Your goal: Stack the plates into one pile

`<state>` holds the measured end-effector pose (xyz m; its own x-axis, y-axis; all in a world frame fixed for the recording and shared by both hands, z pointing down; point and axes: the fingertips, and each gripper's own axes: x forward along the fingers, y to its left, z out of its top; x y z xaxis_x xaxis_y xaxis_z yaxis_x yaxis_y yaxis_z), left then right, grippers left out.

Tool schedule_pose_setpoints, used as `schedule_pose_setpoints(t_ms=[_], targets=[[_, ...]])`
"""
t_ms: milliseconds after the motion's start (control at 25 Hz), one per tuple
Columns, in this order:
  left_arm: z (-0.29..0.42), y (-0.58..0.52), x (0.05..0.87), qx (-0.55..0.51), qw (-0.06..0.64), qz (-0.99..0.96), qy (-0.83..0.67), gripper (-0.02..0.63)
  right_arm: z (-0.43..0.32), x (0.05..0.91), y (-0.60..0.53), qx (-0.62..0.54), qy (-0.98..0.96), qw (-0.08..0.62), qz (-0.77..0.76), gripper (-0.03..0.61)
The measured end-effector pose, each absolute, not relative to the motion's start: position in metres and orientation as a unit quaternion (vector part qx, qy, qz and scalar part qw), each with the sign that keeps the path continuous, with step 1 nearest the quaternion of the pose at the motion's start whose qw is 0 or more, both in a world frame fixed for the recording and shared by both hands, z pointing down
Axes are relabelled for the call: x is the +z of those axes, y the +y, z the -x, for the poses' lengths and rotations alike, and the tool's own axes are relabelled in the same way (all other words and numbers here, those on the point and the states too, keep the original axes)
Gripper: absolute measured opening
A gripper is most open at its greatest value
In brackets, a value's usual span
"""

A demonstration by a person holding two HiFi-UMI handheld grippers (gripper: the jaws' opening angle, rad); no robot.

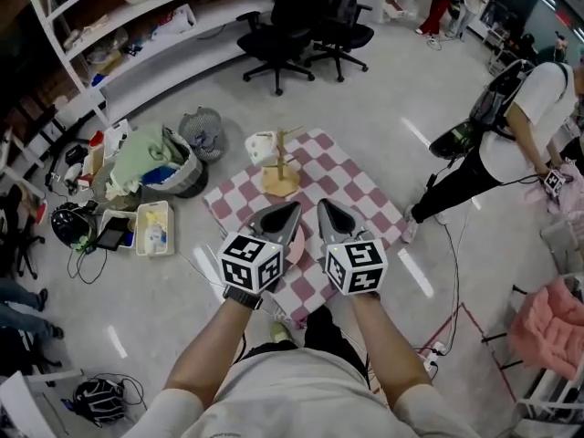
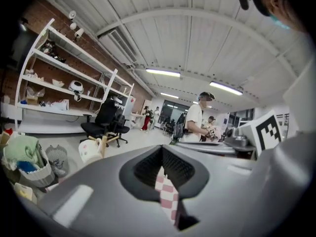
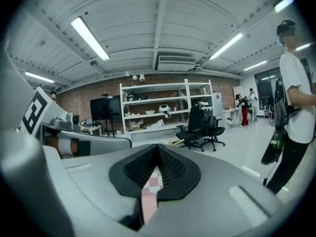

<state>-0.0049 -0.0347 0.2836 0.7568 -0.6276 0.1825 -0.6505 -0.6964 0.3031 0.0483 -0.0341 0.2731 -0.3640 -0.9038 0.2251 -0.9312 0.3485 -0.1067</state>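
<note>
Checkered table (image 1: 358,186): pink plate (image 1: 295,248) lies below, nearer left hand-held gripper (image 1: 290,210) than right hand-held gripper (image 1: 325,206); both jaws together, empty.

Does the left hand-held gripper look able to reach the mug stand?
Probably yes: nothing stands between the left hand-held gripper and the mug stand, but its jaws are shut.

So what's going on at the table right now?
A person holds the left gripper and the right gripper side by side over the checked table, fingers shut on both, nothing in them. A pink plate shows beneath the left gripper. Most of it is hidden, so I can't tell whether it's a full pile. A wooden mug stand with a white mug stands beyond.
</note>
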Motion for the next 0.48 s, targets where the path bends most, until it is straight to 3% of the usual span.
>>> schedule_pose_setpoints(t_ms=[480], targets=[[0.001,-0.041,0.228,0.009,0.145,-0.928,-0.342,0.006,-0.058,0.223,-0.040,0.089,-0.817,0.033,-0.569,0.009]])
